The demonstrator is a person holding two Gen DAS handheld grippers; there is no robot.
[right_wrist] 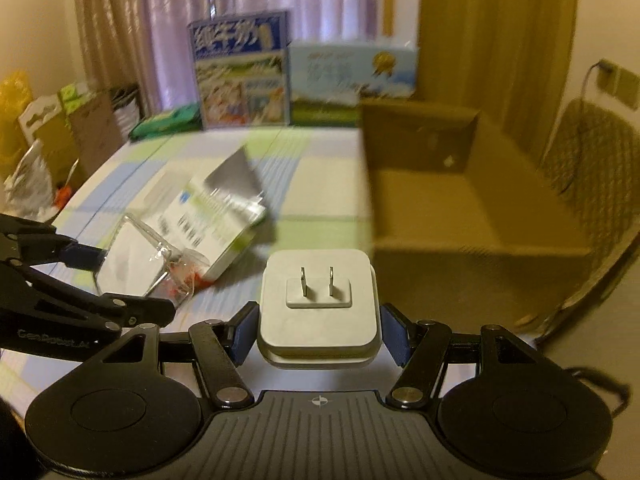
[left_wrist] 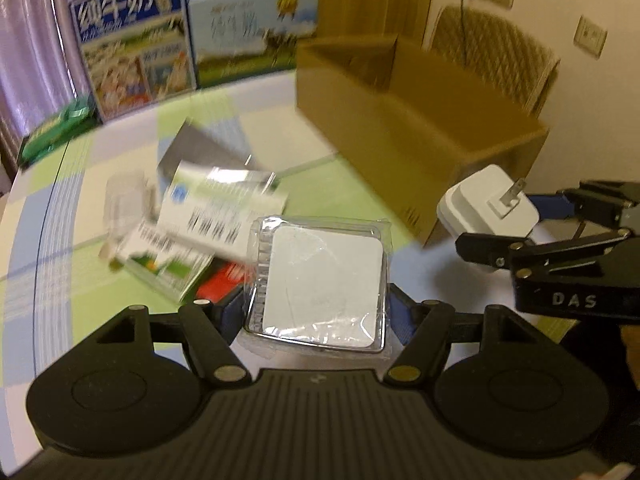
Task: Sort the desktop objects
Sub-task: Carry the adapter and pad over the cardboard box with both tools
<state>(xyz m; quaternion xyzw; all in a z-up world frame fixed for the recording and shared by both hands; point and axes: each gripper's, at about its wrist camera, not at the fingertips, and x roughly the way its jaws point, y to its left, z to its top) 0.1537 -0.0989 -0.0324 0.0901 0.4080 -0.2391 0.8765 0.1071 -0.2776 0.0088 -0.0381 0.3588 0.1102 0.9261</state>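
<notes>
My left gripper (left_wrist: 316, 312) is shut on a clear plastic case (left_wrist: 320, 284) with a white square inside, held above the table. The same case (right_wrist: 132, 260) shows at the left of the right wrist view. My right gripper (right_wrist: 318, 328) is shut on a white plug adapter (right_wrist: 318, 300), its two prongs pointing forward; the adapter (left_wrist: 486, 204) also shows at the right of the left wrist view. An open brown cardboard box (left_wrist: 404, 120) stands on the table ahead and to the right, and its inside (right_wrist: 460, 208) looks bare.
A pile of medicine boxes (left_wrist: 208, 220) and a grey card (left_wrist: 200, 152) lies on the checked tablecloth (left_wrist: 80, 220). Two milk cartons (right_wrist: 240, 72) stand at the table's back edge beside a green pack (left_wrist: 56, 128). A chair (right_wrist: 588, 152) stands behind the box.
</notes>
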